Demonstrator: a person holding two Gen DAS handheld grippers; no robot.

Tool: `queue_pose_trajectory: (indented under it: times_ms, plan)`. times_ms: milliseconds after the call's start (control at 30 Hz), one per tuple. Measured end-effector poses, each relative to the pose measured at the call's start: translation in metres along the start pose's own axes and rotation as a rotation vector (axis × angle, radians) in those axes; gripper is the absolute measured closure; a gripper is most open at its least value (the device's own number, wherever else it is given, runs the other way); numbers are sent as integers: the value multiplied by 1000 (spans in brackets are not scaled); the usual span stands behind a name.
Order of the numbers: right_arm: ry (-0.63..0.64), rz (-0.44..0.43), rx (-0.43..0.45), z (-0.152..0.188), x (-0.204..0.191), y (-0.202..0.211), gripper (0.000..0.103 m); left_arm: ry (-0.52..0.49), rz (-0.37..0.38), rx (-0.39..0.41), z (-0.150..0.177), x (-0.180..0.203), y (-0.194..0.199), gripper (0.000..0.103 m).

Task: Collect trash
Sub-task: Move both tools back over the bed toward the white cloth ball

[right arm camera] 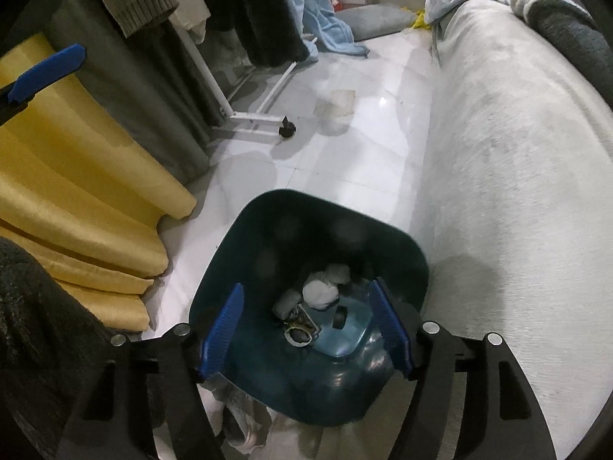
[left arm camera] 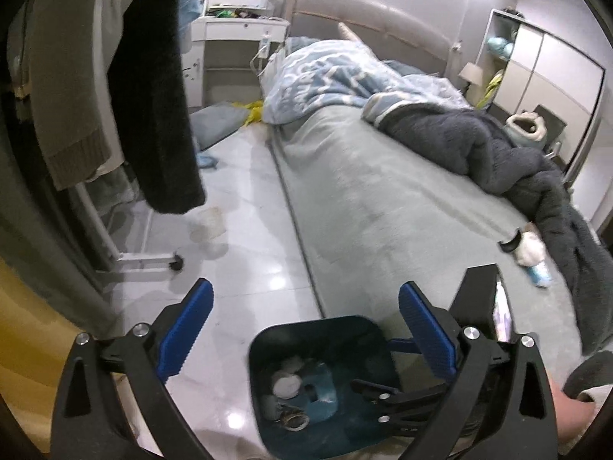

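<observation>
Both grippers, left and right, hang with jaws apart and empty over the dark bin on the floor beside the bed, white wads inside.

Your trash bin is a dark teal plastic tub with rounded corners, standing upright and open on the pale tiled floor, just beside the bed's edge. Inside it you have crumpled white tissue wads piled toward the middle, a small printed wrapper beneath them, and a little black piece lying on the bare teal bottom.
</observation>
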State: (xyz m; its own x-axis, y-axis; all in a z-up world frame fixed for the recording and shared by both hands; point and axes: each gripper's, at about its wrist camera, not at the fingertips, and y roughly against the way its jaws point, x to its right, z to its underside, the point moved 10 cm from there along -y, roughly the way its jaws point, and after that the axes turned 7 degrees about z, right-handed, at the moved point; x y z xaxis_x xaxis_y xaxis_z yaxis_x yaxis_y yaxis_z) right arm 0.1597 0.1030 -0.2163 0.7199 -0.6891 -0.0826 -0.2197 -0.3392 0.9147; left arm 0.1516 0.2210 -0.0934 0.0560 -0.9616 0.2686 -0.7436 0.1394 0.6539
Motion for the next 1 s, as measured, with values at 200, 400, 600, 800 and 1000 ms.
queue_pose_trajectory:
  times_ms: [200,400,600,800,1000]
  plan:
    - [-3,27,75,-10,9,25,18,-44,36,40,-14,27,5,4]
    - [-12,64,149,-12,33,54,14,-61,97,62,-25,56,7,4]
    - [-61,113,210,-8,80,85,13,-83,123,49,-27,84,-4,4]
    - [-88,163,265,-5,119,114,13,-116,160,31,-25,111,-15,4]
    - [-69,215,301,2,151,135,11,-141,178,11,-28,126,-27,4]
